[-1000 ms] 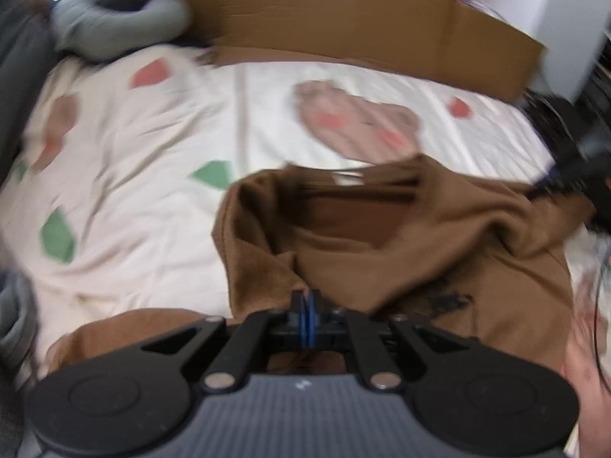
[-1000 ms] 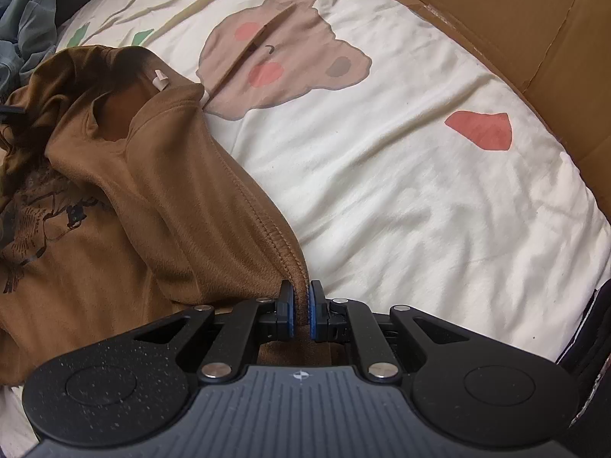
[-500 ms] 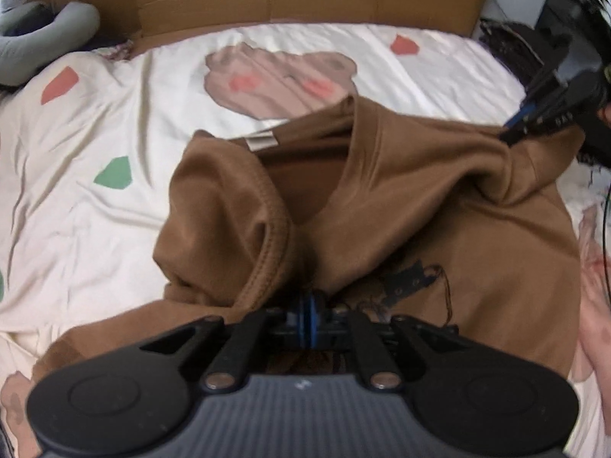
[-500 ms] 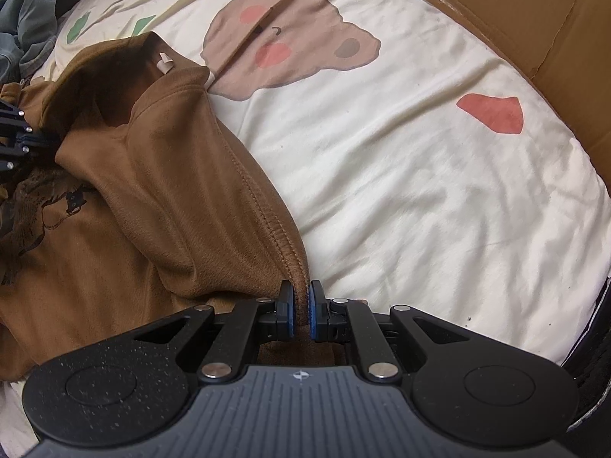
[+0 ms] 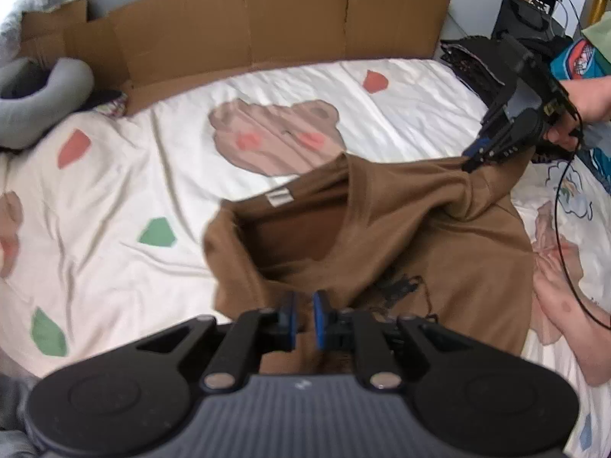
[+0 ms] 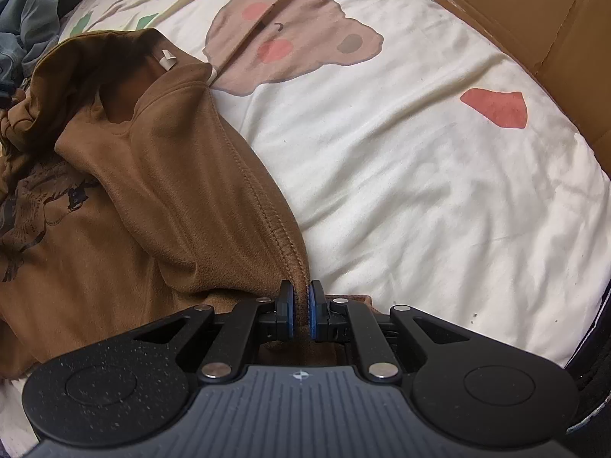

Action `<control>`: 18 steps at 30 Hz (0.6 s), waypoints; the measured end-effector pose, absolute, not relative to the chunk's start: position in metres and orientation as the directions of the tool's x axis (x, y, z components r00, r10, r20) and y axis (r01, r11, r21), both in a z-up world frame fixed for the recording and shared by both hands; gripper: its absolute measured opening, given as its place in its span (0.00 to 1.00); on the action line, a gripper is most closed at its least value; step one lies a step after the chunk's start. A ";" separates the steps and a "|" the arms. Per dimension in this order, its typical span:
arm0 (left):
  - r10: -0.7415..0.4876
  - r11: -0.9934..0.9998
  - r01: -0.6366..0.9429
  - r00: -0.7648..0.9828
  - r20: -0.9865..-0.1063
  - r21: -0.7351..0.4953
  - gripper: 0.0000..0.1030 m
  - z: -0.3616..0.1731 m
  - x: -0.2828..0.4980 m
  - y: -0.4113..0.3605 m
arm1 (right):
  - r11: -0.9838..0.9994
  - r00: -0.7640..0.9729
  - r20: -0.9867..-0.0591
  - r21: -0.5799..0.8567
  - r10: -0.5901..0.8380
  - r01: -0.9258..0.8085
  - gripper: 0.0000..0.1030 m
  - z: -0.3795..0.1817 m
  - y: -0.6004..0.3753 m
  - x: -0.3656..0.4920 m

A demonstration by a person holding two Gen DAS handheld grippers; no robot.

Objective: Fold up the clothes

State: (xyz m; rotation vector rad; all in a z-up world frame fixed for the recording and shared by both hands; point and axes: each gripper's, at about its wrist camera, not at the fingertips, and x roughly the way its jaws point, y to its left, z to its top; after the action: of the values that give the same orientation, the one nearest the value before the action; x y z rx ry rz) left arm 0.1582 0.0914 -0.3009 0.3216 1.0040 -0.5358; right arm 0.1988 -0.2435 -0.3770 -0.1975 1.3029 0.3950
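Soft, even daylight fills both views, with a bright washed-out patch at the left wrist view's upper left corner. That view is slightly motion-blurred; the right wrist view is sharp, and both bow strongly at the edges.

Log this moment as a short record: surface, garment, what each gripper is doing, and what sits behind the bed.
surface: bed sheet, white with a bear print
garment: brown shirt, crumpled, neck opening facing up, label showing
left gripper: fingers opening, a small gap, shirt fabric just beyond them, not pinched
right gripper: shut on the shirt's stitched hem
backdrop: cardboard standing along the far edge of the bed
other: grey pillow at far left
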 end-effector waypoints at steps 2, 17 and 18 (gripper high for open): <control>-0.253 0.821 0.569 0.426 -0.868 0.040 0.11 -0.303 0.162 0.097 | 0.917 0.209 -0.962 0.081 0.174 -0.392 0.06 -0.377 -0.244 0.198; -0.302 0.779 0.626 0.316 -0.899 -0.041 0.27 -0.354 0.186 0.109 | 0.918 0.201 -0.962 0.098 0.187 -0.384 0.06 -0.377 -0.246 0.201; -0.314 0.771 0.634 0.298 -0.902 -0.059 0.27 -0.358 0.188 0.109 | 0.917 0.201 -0.962 0.097 0.186 -0.386 0.06 -0.377 -0.246 0.201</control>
State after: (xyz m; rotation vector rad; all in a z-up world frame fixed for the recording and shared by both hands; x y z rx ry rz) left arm 0.1884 0.1086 -0.3578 0.3368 1.1005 -0.6453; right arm 0.2013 -0.2458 -0.3766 -0.1788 1.3105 0.4025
